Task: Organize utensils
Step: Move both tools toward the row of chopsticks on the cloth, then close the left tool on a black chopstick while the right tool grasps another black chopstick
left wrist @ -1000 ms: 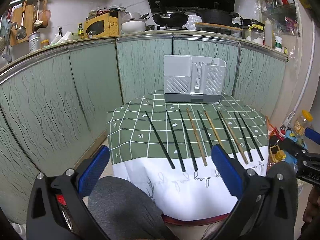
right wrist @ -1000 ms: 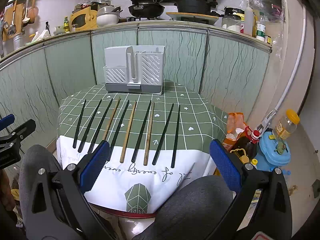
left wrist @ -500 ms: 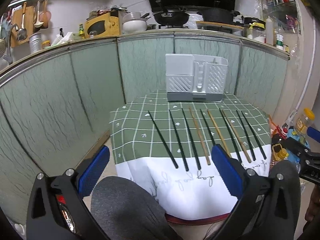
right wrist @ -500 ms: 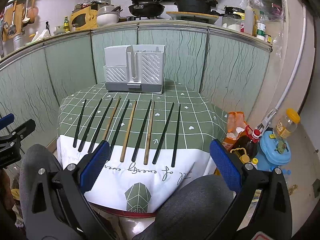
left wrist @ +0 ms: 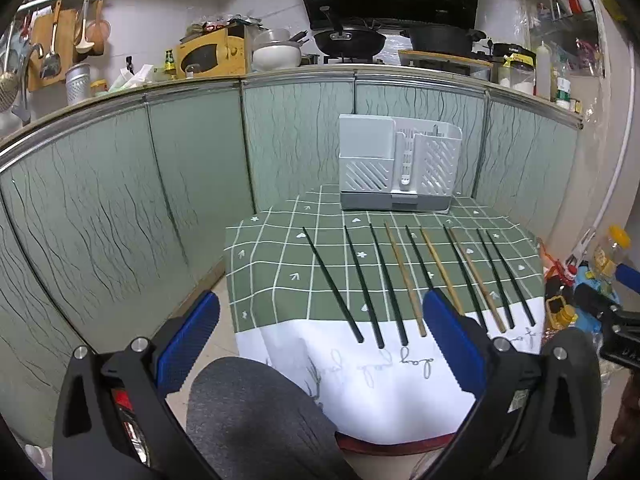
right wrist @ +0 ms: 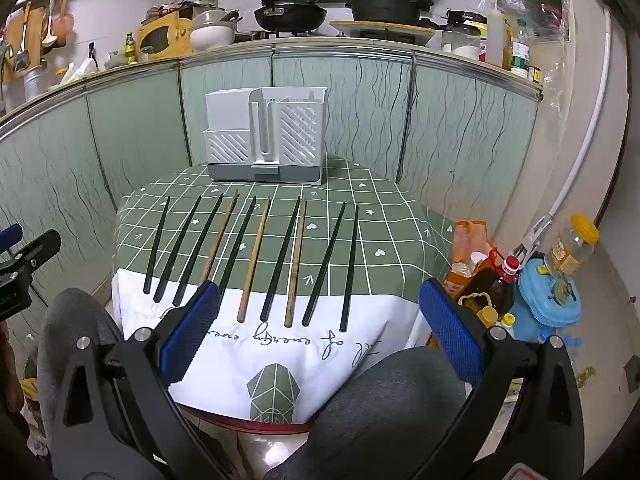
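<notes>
Several chopsticks lie side by side on the green checked tablecloth (left wrist: pixel 272 280), black ones (left wrist: pixel 333 286) mixed with wooden ones (left wrist: pixel 404 280). A white and grey utensil holder (left wrist: pixel 398 168) stands at the table's far edge, with slotted compartments. My left gripper (left wrist: pixel 320 300) hangs open short of the table's near edge, left of the row. From the right side, my right gripper (right wrist: pixel 320 286) is open too, in front of the black chopsticks (right wrist: pixel 157 246), wooden chopsticks (right wrist: pixel 254 260) and holder (right wrist: pixel 264 136). Neither holds anything.
A person's knees in grey trousers (left wrist: pixel 248 412) sit under both grippers. Bottles (right wrist: pixel 496 276), a jar (right wrist: pixel 572 244) and a blue container (right wrist: pixel 548 304) stand on the floor right of the table. Green cabinet fronts (left wrist: pixel 192 168) close in behind and to the left.
The left gripper has drifted slightly left, so the table sits a bit further right in its view. The right gripper has held still. Both stay open.
</notes>
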A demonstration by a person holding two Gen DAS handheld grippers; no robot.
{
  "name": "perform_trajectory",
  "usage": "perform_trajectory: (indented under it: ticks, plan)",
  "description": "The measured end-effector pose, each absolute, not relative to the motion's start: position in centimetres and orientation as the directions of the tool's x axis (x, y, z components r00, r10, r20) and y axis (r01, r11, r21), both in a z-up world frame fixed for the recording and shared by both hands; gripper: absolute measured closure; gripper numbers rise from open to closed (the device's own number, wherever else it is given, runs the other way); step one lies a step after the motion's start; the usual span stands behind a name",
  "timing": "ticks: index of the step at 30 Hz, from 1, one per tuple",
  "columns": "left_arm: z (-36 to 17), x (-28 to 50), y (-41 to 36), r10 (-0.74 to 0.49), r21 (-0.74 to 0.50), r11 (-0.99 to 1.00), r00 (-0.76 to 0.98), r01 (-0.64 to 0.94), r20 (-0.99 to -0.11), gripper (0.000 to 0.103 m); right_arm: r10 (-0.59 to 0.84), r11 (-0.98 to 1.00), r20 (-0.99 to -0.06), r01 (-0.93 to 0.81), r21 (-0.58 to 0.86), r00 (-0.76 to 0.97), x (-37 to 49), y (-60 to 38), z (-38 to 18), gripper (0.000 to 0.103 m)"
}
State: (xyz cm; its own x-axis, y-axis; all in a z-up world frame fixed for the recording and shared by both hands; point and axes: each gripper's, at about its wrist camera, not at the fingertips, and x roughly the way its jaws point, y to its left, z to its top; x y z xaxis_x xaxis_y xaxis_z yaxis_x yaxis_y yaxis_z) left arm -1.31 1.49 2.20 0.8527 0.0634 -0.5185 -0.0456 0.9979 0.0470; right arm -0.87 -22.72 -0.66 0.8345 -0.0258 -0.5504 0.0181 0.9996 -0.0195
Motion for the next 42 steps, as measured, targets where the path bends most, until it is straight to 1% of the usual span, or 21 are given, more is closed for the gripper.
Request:
perform_trajectory:
  ticks: [9,13,17,20,28,36,42]
  plan:
    - [1.8,-1.4,0.8,0.112,0.115,0.991,0.873,-0.065,-0.474,0.004,-0.035,0.999,-0.551,0.031,-0.016,0.834,-0.9,-23.2,-0.6,0.007]
    - [1.4,-1.4,1.0,0.093,0.092,0.994,0.869,-0.055,-0.486,0.004,-0.037,0.999,-0.553,0.034,-0.015,0.832,-0.9,-23.2,-0.6,0.007]
    - [1.3,-1.2,0.9,0.075,0.101,0.994,0.864,-0.028,-0.497,0.004,-0.041,0.999,-0.556,0.037,-0.018,0.83,-0.8,-23.2,-0.7,0.007]
    - [1.6,-1.1,1.3,0.044,0.066,0.998,0.869,-0.013,-0.494,0.004,-0.041,0.999,-0.558,0.036,-0.02,0.829,-0.7,-23.3,-0.8,0.007]
    - [2.4,-0.5,2.6,0.051,0.042,0.999,0.875,-0.035,-0.482,0.004,-0.045,0.999,-0.56,0.035,-0.029,0.827,-0.4,-23.4,-0.8,0.007]
    - [3.5,1.4,4.6,0.073,0.045,0.997,0.876,-0.059,-0.477,0.004,-0.067,0.998,-0.568,0.049,-0.048,0.82,0.9,-24.3,-0.3,0.007]
    - [3.0,3.5,4.8,0.072,0.054,0.997,0.865,-0.052,-0.496,0.004,-0.062,0.998,-0.582,0.052,-0.035,0.811,2.4,-25.4,-0.3,0.007]
